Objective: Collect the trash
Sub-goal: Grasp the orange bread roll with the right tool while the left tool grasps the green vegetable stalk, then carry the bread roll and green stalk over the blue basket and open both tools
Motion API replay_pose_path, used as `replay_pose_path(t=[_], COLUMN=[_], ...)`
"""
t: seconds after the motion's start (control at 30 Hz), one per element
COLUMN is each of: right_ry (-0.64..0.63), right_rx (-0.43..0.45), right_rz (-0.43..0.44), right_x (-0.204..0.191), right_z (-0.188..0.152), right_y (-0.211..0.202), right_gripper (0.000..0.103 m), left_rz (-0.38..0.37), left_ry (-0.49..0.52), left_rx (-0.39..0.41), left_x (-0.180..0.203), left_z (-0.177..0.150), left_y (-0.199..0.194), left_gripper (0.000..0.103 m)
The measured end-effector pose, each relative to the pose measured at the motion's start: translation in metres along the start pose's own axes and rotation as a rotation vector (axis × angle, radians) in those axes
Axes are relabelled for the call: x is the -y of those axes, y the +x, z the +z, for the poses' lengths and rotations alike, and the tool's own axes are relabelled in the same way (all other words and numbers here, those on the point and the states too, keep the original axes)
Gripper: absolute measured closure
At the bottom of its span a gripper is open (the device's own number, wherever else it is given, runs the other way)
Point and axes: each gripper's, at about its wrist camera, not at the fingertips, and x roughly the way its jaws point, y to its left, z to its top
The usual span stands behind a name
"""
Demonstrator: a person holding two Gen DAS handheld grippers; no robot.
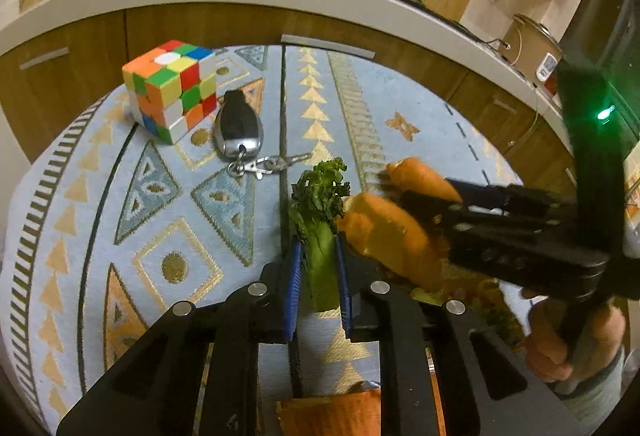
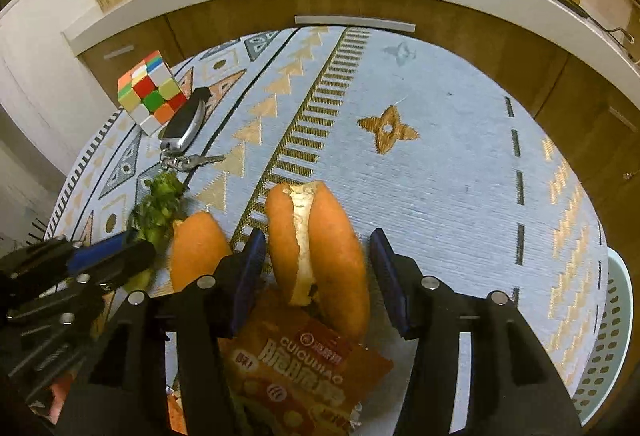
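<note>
Cube and key fob sit far left on table; not trash, we leave them. Left gripper clamped on green vegetable stalk. Right gripper apart, straddling orange peel above snack wrapper. Basket at right edge, likely for trash.

Our left tool points steeply down, its blue pads nearly together and pressing a green stalk. Our right tool tilts down too, pads standing apart, one hand gripping its handle.
</note>
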Motion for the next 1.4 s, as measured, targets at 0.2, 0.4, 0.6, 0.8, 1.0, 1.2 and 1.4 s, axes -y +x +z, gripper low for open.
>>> replay_pose_path(t=[0.2, 0.4, 0.6, 0.8, 1.0, 1.2, 1.4], right_ry=[-0.021, 0.027, 0.08, 0.15, 0.221, 0.294, 0.385], right_rx=[0.029, 0.113, 0.219, 0.314, 0.377, 0.397, 0.369], right_rz=[-0.005, 0.016, -0.013, -0.047, -0.106, -0.18, -0.234], right_x=[0.001, 0.016, 0.042, 0.079, 0.121, 0.166, 0.216], right_z=[0.001, 0.004, -0.001, -0.018, -0.044, -0.075, -0.11], right_y=[-0.007, -0.037, -0.086, -0.137, -0.18, -0.205, -0.211], right_gripper=[0.079, 0.08, 0.08, 0.08, 0.08, 0.08, 0.08], left_rz=[-0.007, -0.034, -0.08, -0.115, -0.164, -0.211, -0.259], left_ry=[0.007, 0.024, 0.069, 0.146, 0.227, 0.316, 0.385], left_rx=[0.031, 0.062, 0.099, 0.121, 0.128, 0.111, 0.078], left_x=[0.01, 0.027, 0.061, 0.106, 0.161, 0.221, 0.275], left_z=[0.006, 0.013, 0.023, 0.028, 0.031, 0.025, 0.014], left_y=[-0.011, -0.024, -0.037, -0.045, -0.041, -0.029, -0.009], left_gripper=[0.089, 0.089, 0.089, 0.089, 0.089, 0.089, 0.089])
